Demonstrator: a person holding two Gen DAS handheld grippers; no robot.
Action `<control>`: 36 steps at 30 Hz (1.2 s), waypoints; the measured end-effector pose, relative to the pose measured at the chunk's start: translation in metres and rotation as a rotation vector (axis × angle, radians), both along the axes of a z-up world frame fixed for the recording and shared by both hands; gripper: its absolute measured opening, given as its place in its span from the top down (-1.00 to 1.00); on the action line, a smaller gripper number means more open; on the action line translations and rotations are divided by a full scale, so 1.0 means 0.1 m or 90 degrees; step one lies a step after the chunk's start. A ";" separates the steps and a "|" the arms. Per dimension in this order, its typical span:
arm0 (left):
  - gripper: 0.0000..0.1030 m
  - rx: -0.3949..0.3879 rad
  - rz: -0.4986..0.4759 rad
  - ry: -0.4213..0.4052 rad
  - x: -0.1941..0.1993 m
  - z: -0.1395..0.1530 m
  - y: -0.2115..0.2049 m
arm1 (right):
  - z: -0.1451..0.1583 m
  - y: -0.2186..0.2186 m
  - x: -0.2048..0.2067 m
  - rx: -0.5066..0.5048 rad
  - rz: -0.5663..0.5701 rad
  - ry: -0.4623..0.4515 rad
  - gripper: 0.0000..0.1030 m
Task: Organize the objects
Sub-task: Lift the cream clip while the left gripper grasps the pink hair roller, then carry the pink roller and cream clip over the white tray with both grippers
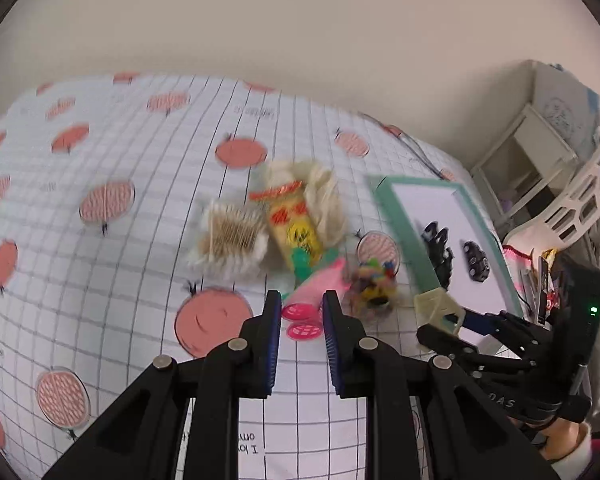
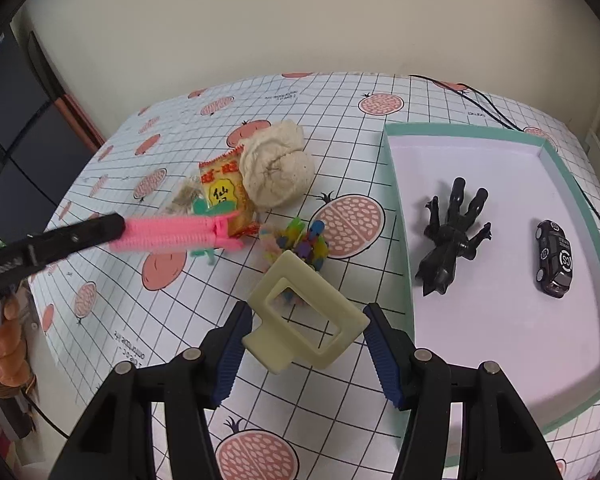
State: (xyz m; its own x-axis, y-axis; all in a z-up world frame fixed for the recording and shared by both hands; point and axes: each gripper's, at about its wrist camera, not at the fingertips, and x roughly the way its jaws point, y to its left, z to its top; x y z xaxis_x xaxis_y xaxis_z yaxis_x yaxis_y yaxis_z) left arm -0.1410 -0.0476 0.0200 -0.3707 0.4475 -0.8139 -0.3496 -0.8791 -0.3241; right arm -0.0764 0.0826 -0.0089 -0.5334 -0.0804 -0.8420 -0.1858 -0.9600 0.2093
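My left gripper (image 1: 302, 312) is shut on a bundle of pink hair rollers (image 1: 320, 280), lifted just above the pile; from the right wrist view the rollers (image 2: 172, 232) stick out of its black tip (image 2: 116, 226). My right gripper (image 2: 306, 340) is shut on a cream hair claw clip (image 2: 324, 295), held above the cloth beside the teal tray (image 2: 396, 200). In the left wrist view the right gripper (image 1: 440, 320) carries the clip (image 1: 436, 304) by the tray's (image 1: 404, 232) near corner. A black toy figure (image 2: 448, 240) and a black toy car (image 2: 556, 260) lie in the tray.
On the checked tablecloth lies a pile: a yellow snack packet (image 2: 224, 188), a white plush bun (image 2: 276, 168), a bag of cotton swabs (image 1: 232, 236), a green clip (image 2: 204, 208) and a bag of colourful bits (image 2: 304, 244). A black cable (image 2: 480, 100) runs behind the tray. A hand (image 2: 8, 344) shows at left.
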 end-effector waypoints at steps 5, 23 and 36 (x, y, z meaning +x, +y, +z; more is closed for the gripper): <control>0.59 0.047 0.003 -0.045 -0.02 -0.06 -0.06 | 0.00 0.00 0.02 0.001 -0.002 -0.002 -0.17; 0.59 0.251 0.079 -0.148 -0.12 -0.17 -0.43 | -0.01 0.02 0.02 -0.003 -0.002 -0.004 -0.17; 0.60 0.283 0.113 -0.141 -0.16 -0.20 -0.55 | -0.04 0.01 0.01 0.004 0.001 -0.016 -0.17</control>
State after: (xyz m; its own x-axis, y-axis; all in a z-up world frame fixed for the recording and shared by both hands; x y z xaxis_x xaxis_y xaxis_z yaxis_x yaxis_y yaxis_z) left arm -0.1573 -0.1028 -0.0002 -0.3131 0.7129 -0.6275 -0.0887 -0.6798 -0.7280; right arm -0.0759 0.0835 -0.0131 -0.5127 -0.0755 -0.8553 -0.1899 -0.9615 0.1987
